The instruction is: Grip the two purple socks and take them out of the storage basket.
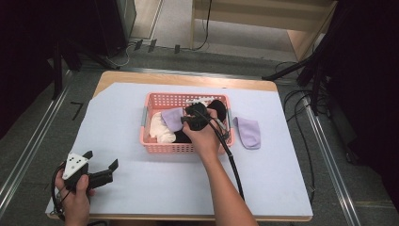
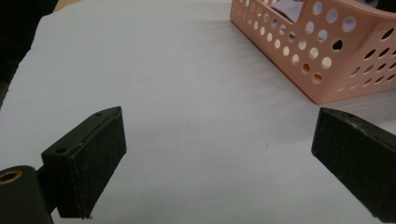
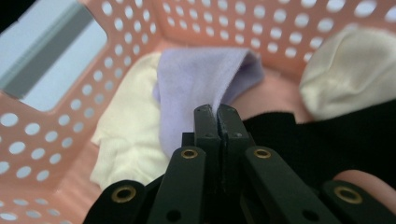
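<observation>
A pink perforated basket (image 1: 150, 148) stands mid-table and holds a lilac sock (image 1: 173, 117), cream socks (image 1: 159, 129) and black socks (image 1: 217, 108). My right gripper (image 1: 188, 120) reaches into the basket from the near side. In the right gripper view its jaws are shut on an edge of the lilac sock (image 3: 196, 79), which lies over a cream sock (image 3: 126, 135) beside a black one (image 3: 327, 135). My left gripper (image 1: 99, 160) is held open near the table's front left, empty; its two pads (image 2: 98, 154) stand wide apart above the white cover, with the basket (image 2: 336, 56) ahead to the right.
A second lilac sock (image 1: 248, 132) lies flat on the white table cover (image 1: 117, 122) just right of the basket. The right gripper's cable (image 1: 233, 165) trails back along the forearm. Black stands and cables flank the table on both sides.
</observation>
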`<move>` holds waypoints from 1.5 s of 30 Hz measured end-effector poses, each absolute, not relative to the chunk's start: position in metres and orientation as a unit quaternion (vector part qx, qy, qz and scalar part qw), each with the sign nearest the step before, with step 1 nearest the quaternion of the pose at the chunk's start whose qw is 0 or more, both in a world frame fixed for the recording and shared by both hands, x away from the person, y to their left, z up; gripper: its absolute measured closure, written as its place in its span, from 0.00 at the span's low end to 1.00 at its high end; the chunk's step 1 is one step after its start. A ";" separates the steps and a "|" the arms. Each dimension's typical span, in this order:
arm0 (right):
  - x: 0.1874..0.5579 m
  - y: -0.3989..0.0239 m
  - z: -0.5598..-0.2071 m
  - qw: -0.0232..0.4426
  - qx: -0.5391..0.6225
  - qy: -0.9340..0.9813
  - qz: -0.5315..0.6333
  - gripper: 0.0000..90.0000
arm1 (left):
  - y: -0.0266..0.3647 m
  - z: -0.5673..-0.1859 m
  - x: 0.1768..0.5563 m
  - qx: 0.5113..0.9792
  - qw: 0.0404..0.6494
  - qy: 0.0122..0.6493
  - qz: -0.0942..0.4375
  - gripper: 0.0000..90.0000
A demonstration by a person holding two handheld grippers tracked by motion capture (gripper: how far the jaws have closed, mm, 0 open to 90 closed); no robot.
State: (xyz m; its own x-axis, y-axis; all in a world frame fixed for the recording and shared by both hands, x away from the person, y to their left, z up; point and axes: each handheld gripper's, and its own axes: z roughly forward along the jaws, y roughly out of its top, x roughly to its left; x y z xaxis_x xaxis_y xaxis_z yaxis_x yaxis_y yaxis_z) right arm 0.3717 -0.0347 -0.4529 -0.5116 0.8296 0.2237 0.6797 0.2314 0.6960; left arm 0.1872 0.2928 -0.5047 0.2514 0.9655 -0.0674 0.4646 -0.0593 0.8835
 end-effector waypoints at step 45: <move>0.319 -0.148 -0.355 0.311 0.452 0.638 0.540 0.98 | 0.291 -0.505 0.187 0.669 0.423 0.534 0.297 0.04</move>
